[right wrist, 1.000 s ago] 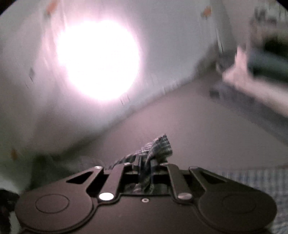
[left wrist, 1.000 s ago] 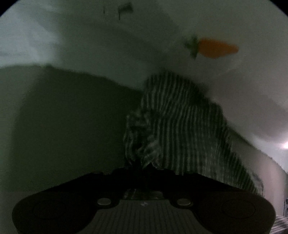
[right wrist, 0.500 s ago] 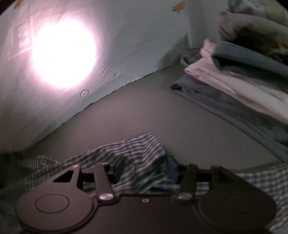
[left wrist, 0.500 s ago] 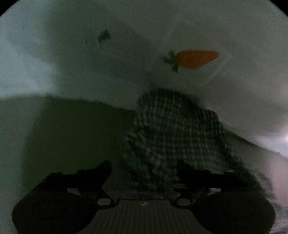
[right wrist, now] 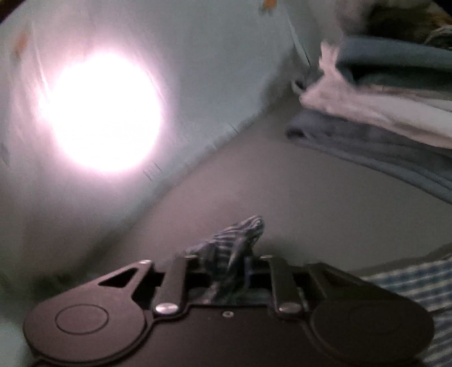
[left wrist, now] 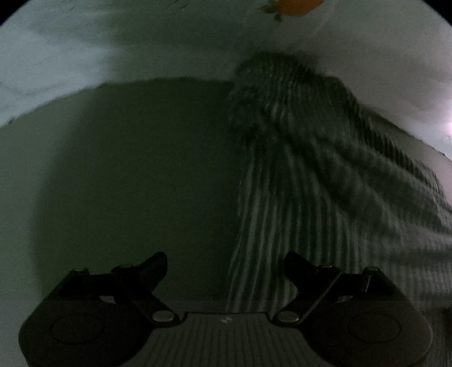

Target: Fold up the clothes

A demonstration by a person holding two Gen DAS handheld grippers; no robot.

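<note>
A green-and-white checked garment (left wrist: 310, 169) lies crumpled on the dark grey surface (left wrist: 127, 169), filling the right half of the left wrist view. My left gripper (left wrist: 224, 259) hovers over its left edge with its jaws wide and still opening. Only the hem runs between the fingers, and the pads do not touch it. In the right wrist view a bunched corner of the same checked cloth (right wrist: 245, 228) sticks up between the fingers of my right gripper (right wrist: 228, 259). Those jaws are closing, and the pads pinch the cloth.
A stack of folded clothes (right wrist: 381, 113) in blue and white sits at the right. A pale sheet with a carrot print (left wrist: 293, 5) hangs behind the surface. A bright light patch (right wrist: 101, 113) glares on it.
The left gripper let go of the checked cloth, opened wide and slid left, so the cloth now sits to its right. The right gripper opened briefly, then pinched the corner again.
</note>
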